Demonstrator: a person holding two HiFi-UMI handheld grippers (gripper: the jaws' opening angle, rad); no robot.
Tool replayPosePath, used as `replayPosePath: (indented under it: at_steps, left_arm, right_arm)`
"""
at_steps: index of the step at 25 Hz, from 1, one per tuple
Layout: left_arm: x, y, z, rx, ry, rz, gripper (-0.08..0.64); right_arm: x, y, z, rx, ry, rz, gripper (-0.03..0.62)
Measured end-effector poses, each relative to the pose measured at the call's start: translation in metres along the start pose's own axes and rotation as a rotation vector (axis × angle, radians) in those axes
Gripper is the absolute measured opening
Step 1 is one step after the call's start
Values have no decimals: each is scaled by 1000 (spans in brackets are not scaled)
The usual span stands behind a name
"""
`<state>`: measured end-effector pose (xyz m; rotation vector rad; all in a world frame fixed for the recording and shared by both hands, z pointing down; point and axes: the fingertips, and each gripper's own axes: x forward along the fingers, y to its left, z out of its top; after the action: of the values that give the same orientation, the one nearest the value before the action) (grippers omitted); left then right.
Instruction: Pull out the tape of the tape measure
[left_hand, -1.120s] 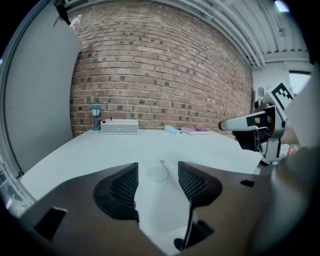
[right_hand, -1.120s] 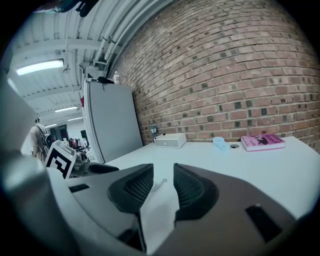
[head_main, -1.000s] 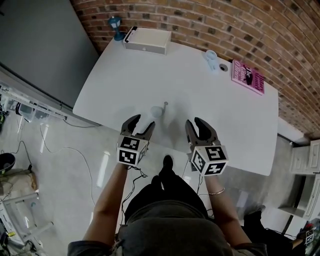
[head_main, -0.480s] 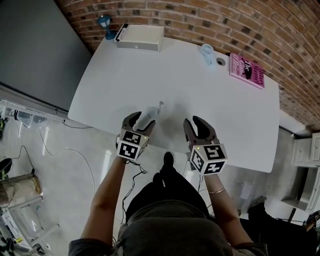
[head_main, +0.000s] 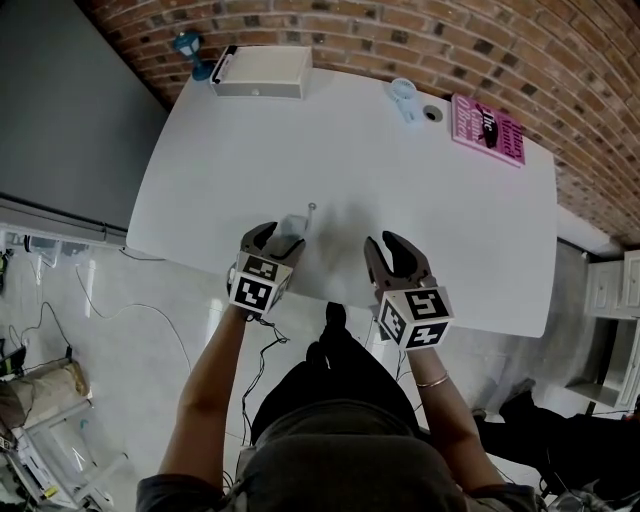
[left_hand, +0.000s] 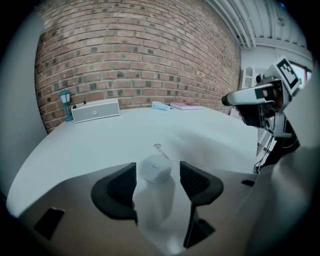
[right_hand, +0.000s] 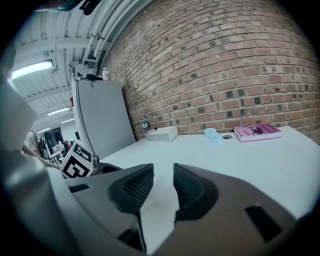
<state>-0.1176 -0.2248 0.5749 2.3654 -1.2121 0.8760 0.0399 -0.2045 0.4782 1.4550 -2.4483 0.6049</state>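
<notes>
Tabletop of rounded white laminate carries everything. Near its front edge the left gripper is opening its jaws around a small round white tape measure, pads clear of it. The right gripper hovers alongside, narrowly parted and empty.

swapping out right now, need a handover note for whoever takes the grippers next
Left gripper: jaws opening, one on each side of the tape measure, not pressing on it.
Right gripper: open, empty, above the table near its front edge.
Tape measure lies on the white table, its small ring pointing away.
Done: no tape shows pulled out.
Left: hold the case, pull the tape out.
</notes>
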Motion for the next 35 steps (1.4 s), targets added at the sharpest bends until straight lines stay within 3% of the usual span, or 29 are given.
replayPosePath:
  at_steps: [16, 25, 27, 35]
  left_arm:
    - [25, 0, -3, 64, 103, -73, 261]
    - [26, -2, -4, 74, 102, -89, 258]
    - [27, -3, -4, 81, 102, -86, 230]
    - [19, -7, -1, 191, 120, -78, 229]
  right_arm:
    - [4, -13, -3, 24, 15, -20, 110]
    - [4, -14, -5, 24, 19, -20, 109]
    - [4, -13, -6, 23, 20, -19, 109]
    - [2, -11, -9, 20, 28, -10, 107]
